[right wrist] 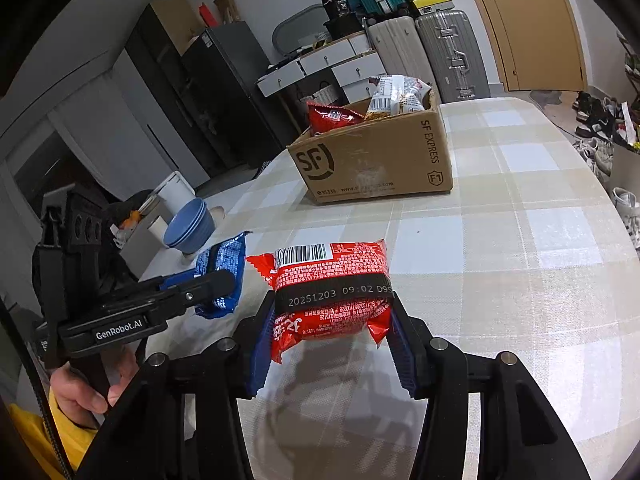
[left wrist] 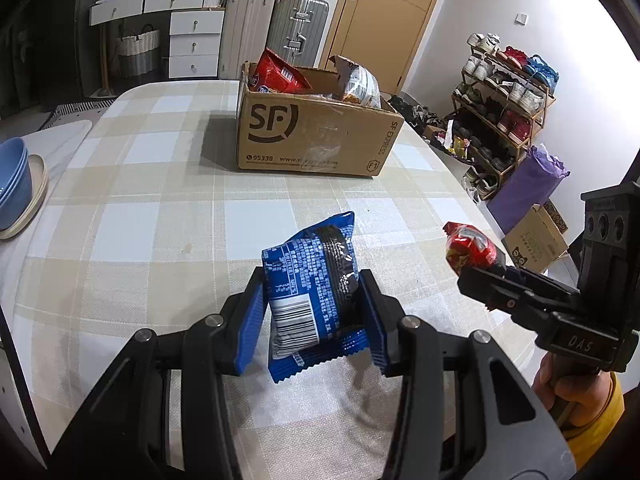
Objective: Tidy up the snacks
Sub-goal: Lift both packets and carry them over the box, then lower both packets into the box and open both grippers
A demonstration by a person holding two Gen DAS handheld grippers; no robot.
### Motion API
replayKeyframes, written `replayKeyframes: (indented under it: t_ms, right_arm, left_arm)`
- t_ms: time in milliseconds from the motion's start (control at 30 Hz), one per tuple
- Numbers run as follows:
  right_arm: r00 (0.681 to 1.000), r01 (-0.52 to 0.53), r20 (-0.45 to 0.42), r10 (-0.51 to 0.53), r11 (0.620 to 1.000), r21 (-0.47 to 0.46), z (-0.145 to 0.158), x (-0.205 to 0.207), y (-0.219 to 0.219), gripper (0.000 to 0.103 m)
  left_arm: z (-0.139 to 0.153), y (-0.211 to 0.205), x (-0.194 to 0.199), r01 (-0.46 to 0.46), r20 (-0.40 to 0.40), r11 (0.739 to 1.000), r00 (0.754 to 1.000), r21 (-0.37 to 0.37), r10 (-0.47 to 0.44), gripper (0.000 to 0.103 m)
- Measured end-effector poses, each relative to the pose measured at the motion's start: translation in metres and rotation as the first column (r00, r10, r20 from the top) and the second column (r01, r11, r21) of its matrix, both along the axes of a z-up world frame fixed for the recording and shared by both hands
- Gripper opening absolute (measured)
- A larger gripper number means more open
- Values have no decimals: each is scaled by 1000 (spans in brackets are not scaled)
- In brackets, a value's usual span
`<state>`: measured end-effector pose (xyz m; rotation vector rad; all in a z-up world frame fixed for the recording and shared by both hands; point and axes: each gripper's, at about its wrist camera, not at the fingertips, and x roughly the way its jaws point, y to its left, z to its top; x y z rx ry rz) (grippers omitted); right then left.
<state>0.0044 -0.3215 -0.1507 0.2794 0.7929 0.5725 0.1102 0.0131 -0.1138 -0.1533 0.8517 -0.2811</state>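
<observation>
Left gripper (left wrist: 314, 312) is clamped on a blue snack packet (left wrist: 310, 280), blue pads pressing both sides, packet lifted clear of the table (left wrist: 160, 208). Right gripper (right wrist: 332, 332) is pinching a red snack packet (right wrist: 332, 284) the same way, also off the surface, its shadow on the cloth below. The two grippers sit side by side at the near end of the table, apart, packets not touching.

The SF cardboard box (left wrist: 316, 136) stands at the far end, flaps open, already holding a red bag (left wrist: 280, 72) and a white bag (left wrist: 360, 84) that stick up above its rim. The checked cloth between the grippers and the box is bare: open run straight ahead.

Edges: table curves away on the right, with a shoe rack (left wrist: 504, 96) and a purple bag (left wrist: 528, 184) on the floor beyond that edge. On the left, stacked blue bowls (left wrist: 14, 184) sit on a plate near the left rim, well apart from the box. The box's far side is close to the table's far edge, with suitcases (left wrist: 298, 24) behind.
</observation>
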Motion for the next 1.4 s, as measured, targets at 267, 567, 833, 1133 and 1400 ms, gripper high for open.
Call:
replayKeyframes:
  t_ms: [267, 567, 833, 1133, 1400]
  right_arm:
    - [1000, -3, 15, 2, 999, 36, 5, 0, -1, 51]
    - [996, -20, 92, 15, 998, 56, 45, 33, -3, 51]
    - [982, -43, 186, 35, 998, 37, 100, 88, -7, 51]
    - [978, -43, 208, 33, 998, 42, 147, 179, -7, 51]
    - [981, -100, 167, 99, 995, -3, 166, 262, 16, 51]
  left_arm:
    - [0, 1, -1, 5, 0, 1000, 1000, -3, -5, 41]
    - [28, 13, 29, 14, 30, 999, 999, -42, -13, 41]
    - [73, 14, 87, 31, 100, 999, 995, -27, -28, 41]
    - [100, 1, 186, 48, 98, 999, 994, -22, -46, 41]
    - [75, -14, 251, 139, 54, 990, 989, -10, -138, 41]
